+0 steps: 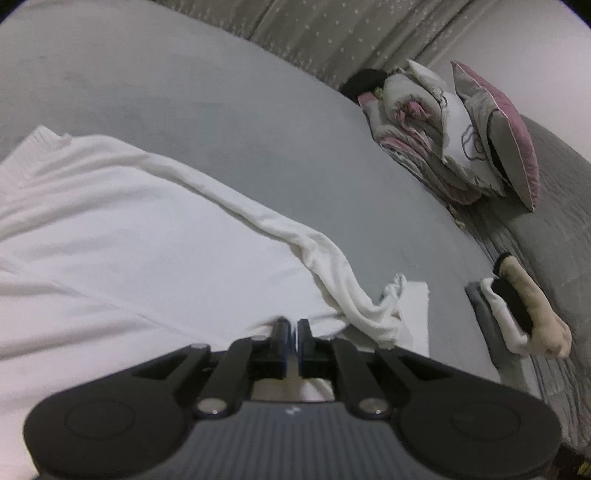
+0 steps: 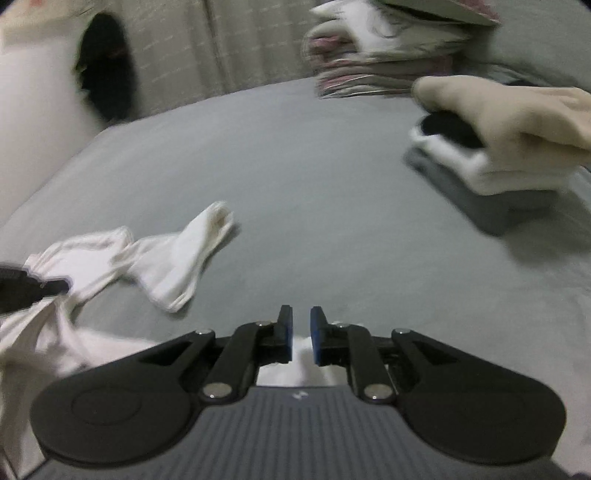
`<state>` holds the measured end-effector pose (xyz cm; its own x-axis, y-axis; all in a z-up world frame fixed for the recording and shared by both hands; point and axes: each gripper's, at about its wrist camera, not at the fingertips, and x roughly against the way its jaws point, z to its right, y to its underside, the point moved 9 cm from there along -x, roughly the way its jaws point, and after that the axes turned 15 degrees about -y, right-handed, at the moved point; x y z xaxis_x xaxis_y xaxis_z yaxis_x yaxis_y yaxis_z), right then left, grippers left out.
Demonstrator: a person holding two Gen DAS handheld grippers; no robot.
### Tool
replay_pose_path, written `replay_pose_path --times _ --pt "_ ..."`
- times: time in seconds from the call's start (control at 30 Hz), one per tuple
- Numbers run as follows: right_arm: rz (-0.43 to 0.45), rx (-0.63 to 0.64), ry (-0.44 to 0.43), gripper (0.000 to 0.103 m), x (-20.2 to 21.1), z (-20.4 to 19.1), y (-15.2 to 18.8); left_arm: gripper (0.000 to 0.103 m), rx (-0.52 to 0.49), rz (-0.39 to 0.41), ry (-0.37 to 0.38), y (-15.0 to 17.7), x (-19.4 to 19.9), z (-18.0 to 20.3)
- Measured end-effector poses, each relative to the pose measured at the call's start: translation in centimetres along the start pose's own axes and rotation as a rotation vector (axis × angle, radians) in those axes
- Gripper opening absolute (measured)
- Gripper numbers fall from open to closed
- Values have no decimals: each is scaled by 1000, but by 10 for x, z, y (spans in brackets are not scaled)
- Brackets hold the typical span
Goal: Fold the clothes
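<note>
White knit fabric fills the left half of the left wrist view: a long-sleeved top [image 1: 122,229] lies spread on the grey bed sheet [image 1: 258,122], its ribbed edge at the far left of the frame. We see its long sleeve [image 1: 325,266] run as a rumpled ridge from the upper left toward the lower right, ending in a cuff [image 1: 406,295] beside our left gripper [image 1: 291,325]. That gripper's jaws are nearly together and pinch the top's near edge at the bottom centre of the frame.

In the right wrist view our right gripper [image 2: 301,325] shows a narrow gap between its blue pads; white cloth lies under it, but we cannot tell whether it is pinched. The sleeve's cuff [image 2: 192,254] sits left of centre, pointing toward the upper right, and the left gripper's tip [image 2: 33,288] grips the fabric at the left edge.

Bare sheet stretches ahead across the middle of both frames, giving open room. Toward the right sits a small stack of folded clothes [image 2: 498,147], beige on top of black, white and grey. Farther back, at the upper right, pillows [image 1: 480,140] lean on folded bedding near the curtain [image 1: 332,33].
</note>
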<state>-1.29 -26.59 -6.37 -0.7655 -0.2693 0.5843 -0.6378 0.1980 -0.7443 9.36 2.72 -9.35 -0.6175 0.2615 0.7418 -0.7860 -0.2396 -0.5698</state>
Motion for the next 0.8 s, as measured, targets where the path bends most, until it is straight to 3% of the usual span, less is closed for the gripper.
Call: replay_pose_path --times 0.13,0.27,0.5,0.6,0.67,0.7,0.8 --pt "-50 70 -103 18 -3 -31 15 5 -50 8 -2 4 5 7" --pt "-79 192 -198 48 -3 -72 31 5 -57 6 -17 6 4 5" --pt "-136 339 -246 48 -20 -104 44 5 -55 -3 -29 7 0 2" --pt "-188 368 -227 36 -32 -109 53 5 -54 -7 -34 7 -1 1" --pt "-208 374 -209 9 -38 -109 56 5 -55 -9 -40 8 -3 0" --pt "-211 373 -199 2 -39 -109 54 5 -55 -7 -44 8 -4 0" --pt "-187 363 -169 0 -35 -109 39 5 -56 -1 -41 5 -5 1"
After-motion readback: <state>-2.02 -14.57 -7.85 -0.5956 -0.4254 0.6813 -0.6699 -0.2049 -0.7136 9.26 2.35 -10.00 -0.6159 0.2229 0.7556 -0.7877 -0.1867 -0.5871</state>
